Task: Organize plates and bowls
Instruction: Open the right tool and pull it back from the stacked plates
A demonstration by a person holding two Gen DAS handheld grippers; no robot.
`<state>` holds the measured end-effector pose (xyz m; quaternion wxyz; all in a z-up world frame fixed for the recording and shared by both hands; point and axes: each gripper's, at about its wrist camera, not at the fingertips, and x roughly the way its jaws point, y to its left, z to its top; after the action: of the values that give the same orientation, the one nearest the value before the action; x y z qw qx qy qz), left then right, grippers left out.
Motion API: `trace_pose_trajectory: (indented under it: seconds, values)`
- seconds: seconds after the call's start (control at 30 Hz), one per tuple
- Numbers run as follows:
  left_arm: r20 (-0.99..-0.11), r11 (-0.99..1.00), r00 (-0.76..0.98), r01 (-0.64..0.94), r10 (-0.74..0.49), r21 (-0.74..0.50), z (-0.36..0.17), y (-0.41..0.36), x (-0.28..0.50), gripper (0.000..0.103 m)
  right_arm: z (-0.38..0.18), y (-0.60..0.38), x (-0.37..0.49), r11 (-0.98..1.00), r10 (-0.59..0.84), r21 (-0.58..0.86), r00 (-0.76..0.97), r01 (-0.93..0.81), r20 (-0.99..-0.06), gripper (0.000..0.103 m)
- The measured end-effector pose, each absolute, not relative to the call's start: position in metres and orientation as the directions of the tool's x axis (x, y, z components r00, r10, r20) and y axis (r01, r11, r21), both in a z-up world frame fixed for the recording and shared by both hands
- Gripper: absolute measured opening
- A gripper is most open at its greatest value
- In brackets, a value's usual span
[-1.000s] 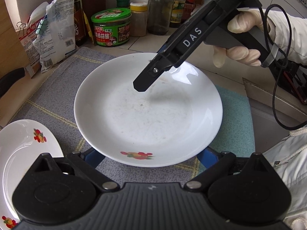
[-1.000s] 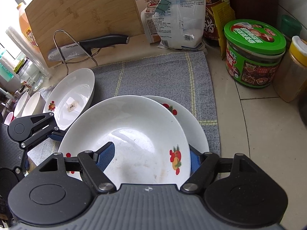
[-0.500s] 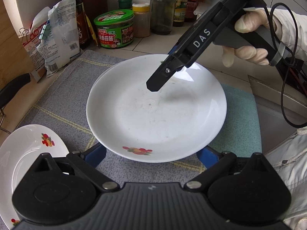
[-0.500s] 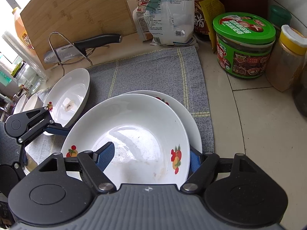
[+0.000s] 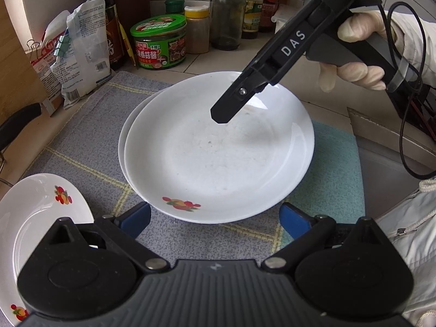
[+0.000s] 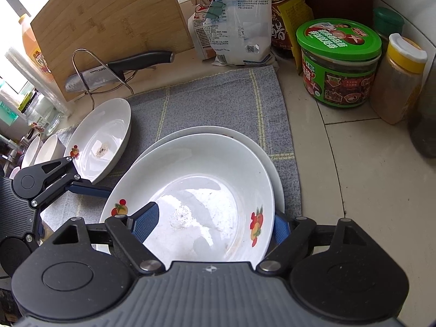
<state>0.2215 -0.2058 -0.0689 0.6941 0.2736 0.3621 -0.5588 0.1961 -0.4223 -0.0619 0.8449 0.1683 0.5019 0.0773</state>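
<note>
A: Setting: kitchen surface [image 6: 354, 163], tiled, with a grey mat [image 6: 218, 103] laid over its near half. Back edge?

B: Green-lidded jar [image 6: 338, 62], yellow-capped spice jar [image 6: 400, 81], white bag [image 6: 239, 19], wooden board [image 6: 109, 27], a knife [image 6: 120, 69] in a wire rack.

A: Task items?

B: Top plate [image 5: 218, 152], white with fruit print, sits over a second plate [image 5: 126, 141] at the mat's middle; only the lower rim shows. Whether the two touch, I cannot tell. A third plate [image 6: 100, 141] lies toward the mat's left edge, apart from the stack. Two small bowls [image 6: 41, 148] sit beyond it.

A: Right hand-held gripper [image 6: 215, 224]?

B: One blue finger inside the top plate, the other outside under its rim; closed on that rim.

A: Left hand-held gripper [image 5: 215, 219]?

B: Fingers spread wide, near the top plate's near rim, holding nothing.
</note>
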Motion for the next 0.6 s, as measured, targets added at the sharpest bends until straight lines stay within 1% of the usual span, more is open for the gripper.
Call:
trace_pose_trajectory:
  seconds: [0.37, 0.43, 0.6]
  values:
    - [-0.804, 0.217, 0.113, 0.976, -0.584, -0.020, -0.069, -0.207, 0.220, 0.100, -0.056, -0.414, 0.186, 0.947, 0.270, 0.321, 0.476, 0.027, -0.837, 0.092]
    - [-0.803, 0.217, 0.120, 0.976, -0.584, -0.012, -0.070, -0.207, 0.218, 0.100, -0.057, -0.408, 0.186, 0.955, 0.257, 0.295, 0.470, 0.008, -0.845, 0.095]
    - [-0.803, 0.227, 0.124, 0.974, -0.583, -0.014, -0.070, -0.206, 0.219, 0.100, -0.056, -0.399, 0.183, 0.970, 0.224, 0.243, 0.455, -0.016, -0.862, 0.100]
